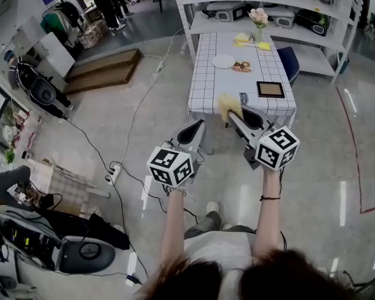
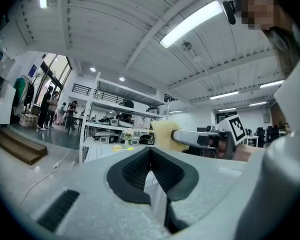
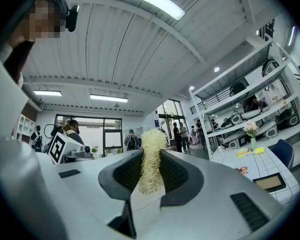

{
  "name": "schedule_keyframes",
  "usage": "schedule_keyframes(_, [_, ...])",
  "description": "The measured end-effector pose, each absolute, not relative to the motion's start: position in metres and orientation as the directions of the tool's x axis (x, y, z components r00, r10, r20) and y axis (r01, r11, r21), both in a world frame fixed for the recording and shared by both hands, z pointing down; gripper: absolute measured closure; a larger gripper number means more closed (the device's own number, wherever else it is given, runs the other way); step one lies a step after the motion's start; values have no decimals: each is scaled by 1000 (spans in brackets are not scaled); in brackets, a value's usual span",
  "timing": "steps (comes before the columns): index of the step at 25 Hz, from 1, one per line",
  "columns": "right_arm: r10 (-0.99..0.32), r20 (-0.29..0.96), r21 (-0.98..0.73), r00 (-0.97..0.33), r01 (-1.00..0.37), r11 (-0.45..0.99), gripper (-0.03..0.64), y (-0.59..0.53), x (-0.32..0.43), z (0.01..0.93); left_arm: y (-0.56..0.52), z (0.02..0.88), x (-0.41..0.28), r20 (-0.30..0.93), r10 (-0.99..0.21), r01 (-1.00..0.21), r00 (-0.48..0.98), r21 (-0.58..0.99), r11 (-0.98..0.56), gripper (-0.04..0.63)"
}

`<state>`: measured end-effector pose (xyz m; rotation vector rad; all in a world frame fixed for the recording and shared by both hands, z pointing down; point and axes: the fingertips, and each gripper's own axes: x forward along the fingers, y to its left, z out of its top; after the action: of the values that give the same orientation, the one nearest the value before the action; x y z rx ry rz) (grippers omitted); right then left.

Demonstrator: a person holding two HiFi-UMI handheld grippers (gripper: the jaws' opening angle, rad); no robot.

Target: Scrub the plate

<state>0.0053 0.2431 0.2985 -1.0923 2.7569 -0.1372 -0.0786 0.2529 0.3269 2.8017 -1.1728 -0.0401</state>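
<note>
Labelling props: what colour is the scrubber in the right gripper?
Pale yellow scrubber, clearest in the right gripper view.

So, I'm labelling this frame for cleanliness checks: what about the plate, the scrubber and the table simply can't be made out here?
Plate: head view, too small to tell clean or dirty.
Scrubber: right gripper view, lower end buried inside the right gripper.
Table: head view, near edge partly behind scrubber and right gripper.
Yellow items beside the vase: head view, too small to name.

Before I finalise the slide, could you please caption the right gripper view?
Right gripper shut on a pale yellow fibrous scrub pad, well short of the white grid-patterned table at right.
</note>
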Motion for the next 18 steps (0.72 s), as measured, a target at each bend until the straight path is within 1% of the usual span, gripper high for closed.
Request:
schedule_keyframes(3, [-691,-130,-157,-711,-673,722,542,224,-3,300,232,328,-87,12,-708,-704,706,110,-701,584])
schedule_keyframes(8, [-689,-101,-150,-717,-674,723,542,194,-20,306,199,327,-97,-1,-700,-694,714,131,-708,584])
schedule_keyframes(18, [-724,-80,-178,-685,-705,687,543,150,-29,313,153,335,-104,6,-664,-657,747,152,-738,584])
